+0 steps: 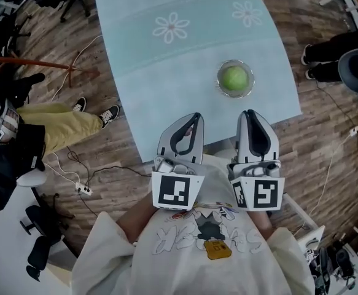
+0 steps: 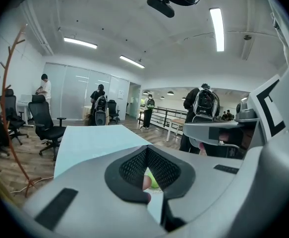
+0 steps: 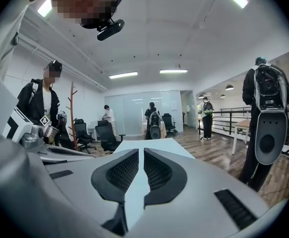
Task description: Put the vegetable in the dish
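The green vegetable [image 1: 234, 77] lies in the glass dish [image 1: 218, 78] on the desk [image 1: 166, 72], well apart from the left gripper [image 1: 197, 115] and right gripper [image 1: 250, 112], whose empty fingers are closed, the right's to a slit.

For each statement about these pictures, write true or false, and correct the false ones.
1. The green vegetable lies in the glass dish. True.
2. The dish stands on the wooden floor. False: it stands on the table, which has a pale blue cloth with flowers.
3. The left hand-held gripper has its jaws wide open. False: its jaws are together.
4. The right hand-held gripper grips the vegetable. False: nothing is between its jaws, and it is at the table's near edge, apart from the dish.
5. In the head view, the dish is nearer the right hand-held gripper than the left. True.
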{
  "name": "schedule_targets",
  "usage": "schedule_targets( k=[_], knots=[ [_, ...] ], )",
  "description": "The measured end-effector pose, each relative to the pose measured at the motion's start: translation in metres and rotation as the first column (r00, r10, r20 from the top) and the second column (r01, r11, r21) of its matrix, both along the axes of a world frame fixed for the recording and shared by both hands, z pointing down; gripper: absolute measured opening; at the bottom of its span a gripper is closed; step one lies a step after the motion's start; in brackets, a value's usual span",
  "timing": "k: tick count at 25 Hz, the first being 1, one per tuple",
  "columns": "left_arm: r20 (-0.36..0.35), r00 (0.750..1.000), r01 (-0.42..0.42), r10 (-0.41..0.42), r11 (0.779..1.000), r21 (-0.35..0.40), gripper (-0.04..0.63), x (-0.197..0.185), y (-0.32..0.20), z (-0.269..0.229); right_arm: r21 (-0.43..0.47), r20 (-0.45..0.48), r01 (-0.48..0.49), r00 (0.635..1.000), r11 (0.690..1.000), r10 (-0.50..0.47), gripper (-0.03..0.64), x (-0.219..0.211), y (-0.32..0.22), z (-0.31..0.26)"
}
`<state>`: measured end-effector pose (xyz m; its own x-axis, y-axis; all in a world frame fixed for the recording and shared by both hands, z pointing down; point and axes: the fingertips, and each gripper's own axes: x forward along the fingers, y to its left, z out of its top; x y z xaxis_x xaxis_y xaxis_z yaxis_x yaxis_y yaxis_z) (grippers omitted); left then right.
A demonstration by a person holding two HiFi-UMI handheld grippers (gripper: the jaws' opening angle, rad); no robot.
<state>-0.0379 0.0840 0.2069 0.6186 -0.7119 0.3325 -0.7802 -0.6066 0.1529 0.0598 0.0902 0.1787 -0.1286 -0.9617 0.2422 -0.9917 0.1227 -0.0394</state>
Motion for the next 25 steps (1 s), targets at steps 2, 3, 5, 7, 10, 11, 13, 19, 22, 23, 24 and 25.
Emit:
schedule_targets(
  k=[2,3,5,7,10,11,13,19,22,23,24,25],
  knots=[
    [-0.002,1.000,0.014,-0.014,1.000,0.007,0.006,-0.002,0.004,-0.006,-0.001,-0.013,0.020,1.000,1.000,-0.020,0.051,-0.004,0.001,-0.003],
    [-0.007,1.000,0.027,-0.027,1.000,0.015,0.006,-0.002,0.006,-0.009,0.003,-0.012,0.031,0.999,1.000,-0.031,0.051,-0.005,0.001,-0.005],
    [-0.018,0.998,0.063,-0.063,0.997,0.032,0.006,-0.004,0.010,-0.015,0.019,-0.005,0.064,0.998,0.998,-0.064,0.051,-0.009,0.002,-0.007],
    [-0.020,0.995,0.095,-0.094,0.994,0.051,0.006,-0.008,0.017,-0.018,0.036,0.000,0.099,0.995,0.994,-0.099,0.051,-0.014,0.005,-0.008],
    [-0.024,0.992,0.128,-0.126,0.989,0.080,0.006,-0.012,0.030,-0.017,0.059,0.001,0.144,0.989,0.988,-0.145,0.051,-0.023,0.014,-0.006],
    [-0.027,0.990,0.138,-0.136,0.987,0.084,0.006,-0.014,0.035,-0.017,0.062,0.002,0.157,0.988,0.986,-0.157,0.051,-0.026,0.017,-0.005],
    [-0.035,0.987,0.158,-0.156,0.984,0.086,0.006,-0.019,0.036,-0.019,0.066,0.000,0.182,0.983,0.981,-0.182,0.051,-0.035,0.016,-0.007],
    [-0.048,0.982,0.189,-0.185,0.976,0.109,0.006,-0.046,0.016,-0.033,0.065,-0.014,0.245,0.970,0.967,-0.244,0.051,-0.073,-0.005,-0.022],
    [-0.054,0.978,0.204,-0.200,0.974,0.102,0.006,-0.056,0.012,-0.038,0.068,-0.019,0.263,0.965,0.962,-0.262,0.051,-0.086,-0.009,-0.028],
    [-0.058,0.977,0.211,-0.207,0.973,0.095,0.006,-0.059,0.011,-0.040,0.069,-0.021,0.266,0.964,0.962,-0.265,0.051,-0.088,-0.009,-0.030],
    [-0.060,0.976,0.216,-0.211,0.972,0.090,0.006,-0.061,0.011,-0.041,0.069,-0.022,0.268,0.963,0.961,-0.267,0.051,-0.091,-0.009,-0.031],
    [-0.063,0.975,0.219,-0.214,0.972,0.086,0.006,-0.063,0.011,-0.042,0.069,-0.024,0.269,0.963,0.961,-0.268,0.051,-0.093,-0.009,-0.033]
  ],
)
